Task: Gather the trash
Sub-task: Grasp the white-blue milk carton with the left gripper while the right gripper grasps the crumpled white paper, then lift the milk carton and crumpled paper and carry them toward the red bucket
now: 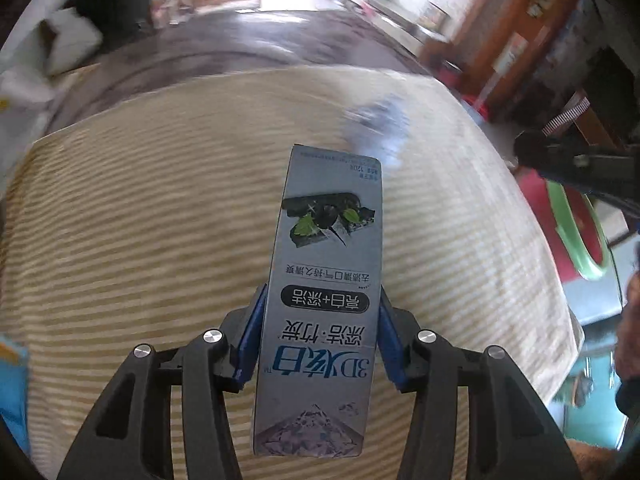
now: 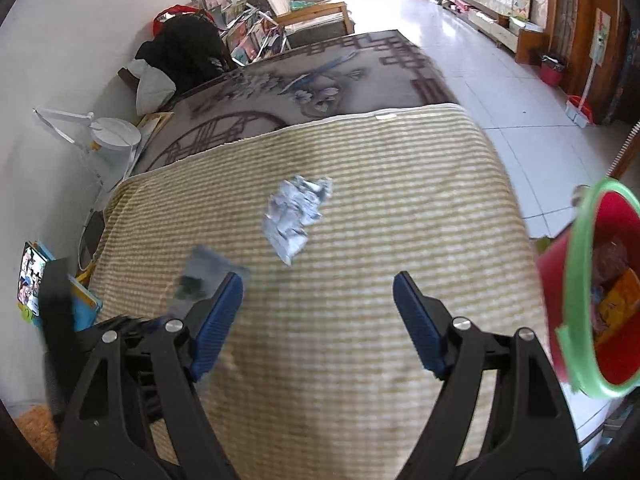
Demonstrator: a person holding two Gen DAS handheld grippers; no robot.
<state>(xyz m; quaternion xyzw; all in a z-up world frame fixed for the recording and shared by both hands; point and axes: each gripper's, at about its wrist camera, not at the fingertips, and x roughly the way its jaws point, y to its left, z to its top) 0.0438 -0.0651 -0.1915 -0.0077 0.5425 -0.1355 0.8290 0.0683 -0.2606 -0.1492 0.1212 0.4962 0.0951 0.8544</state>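
Left gripper tilted steeply down over the striped yellow mat, blue pads pressed against both long sides of one grey toothpaste box (Chinese print, a diamond at the near end). Box held lengthwise, far end jutting out over the mat, near end cut off between the black linkage.

Right gripper also angled down over the mat, jaws spread wide with nothing between them. Ahead of its fingertips, one crumpled silver-white wrapper lying loose on the mat, well apart from the pads. Same wrapper only a bluish smear in the left wrist view, heavily motion-blurred.

To the right, one red bucket with a green rim, cropped by the frame edge; inside, orange and brown packets, possibly snack bags, too cramped to count. Blurred grey shape behind the right gripper's left finger, probably the held box.
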